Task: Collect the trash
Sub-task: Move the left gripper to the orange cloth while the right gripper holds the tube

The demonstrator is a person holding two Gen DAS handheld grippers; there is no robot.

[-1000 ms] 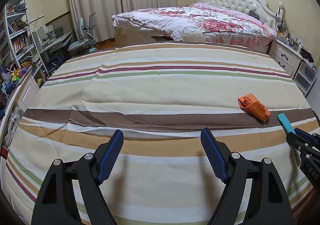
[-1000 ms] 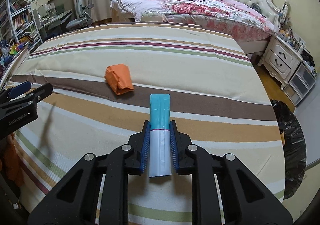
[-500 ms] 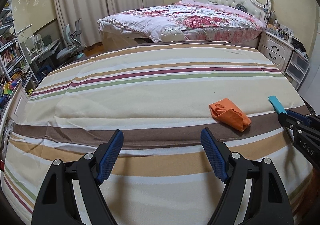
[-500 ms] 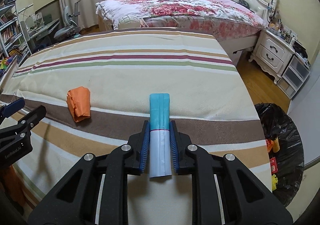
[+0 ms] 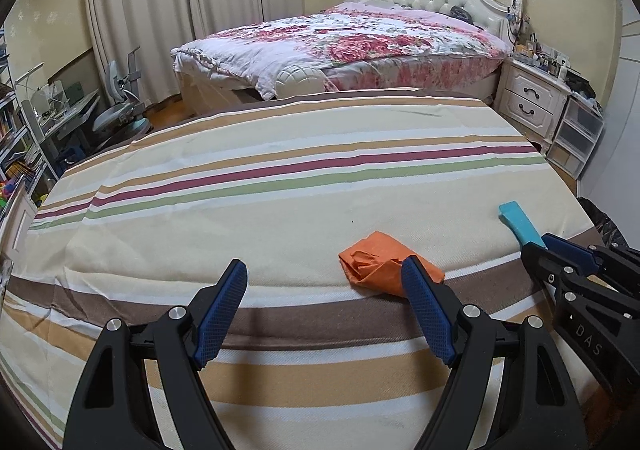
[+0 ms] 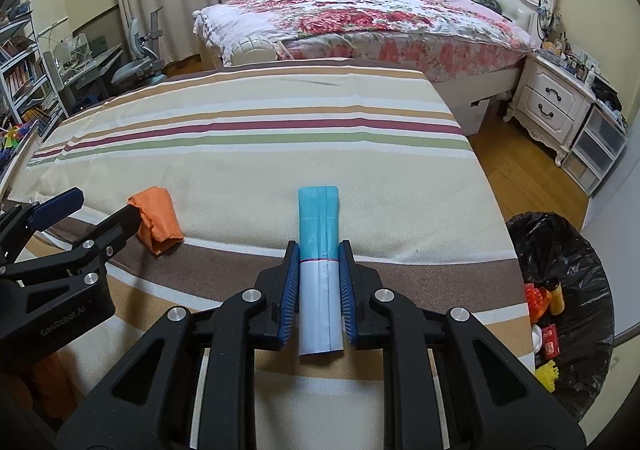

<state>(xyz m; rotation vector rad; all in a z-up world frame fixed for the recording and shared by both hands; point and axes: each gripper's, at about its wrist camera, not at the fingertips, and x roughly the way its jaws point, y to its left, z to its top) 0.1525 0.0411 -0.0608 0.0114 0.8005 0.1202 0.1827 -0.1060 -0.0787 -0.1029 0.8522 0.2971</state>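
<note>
The blue-and-white wrapper point(image 6: 320, 270) sits clenched in my right tongs point(image 6: 319, 282), held over the striped bedcover point(image 6: 280, 154) near its right edge. The black-lined bin point(image 6: 560, 250) stands on the floor just past that edge, trash already inside. I should carry the wrapper clear of the edge and over the bin's mouth before letting go, since a light wrapper may drift. My left tongs point(image 5: 322, 306) are released and empty, near the crumpled orange paper point(image 5: 380, 262) lying on the brown stripe; I'd centre that between the pads next.
</note>
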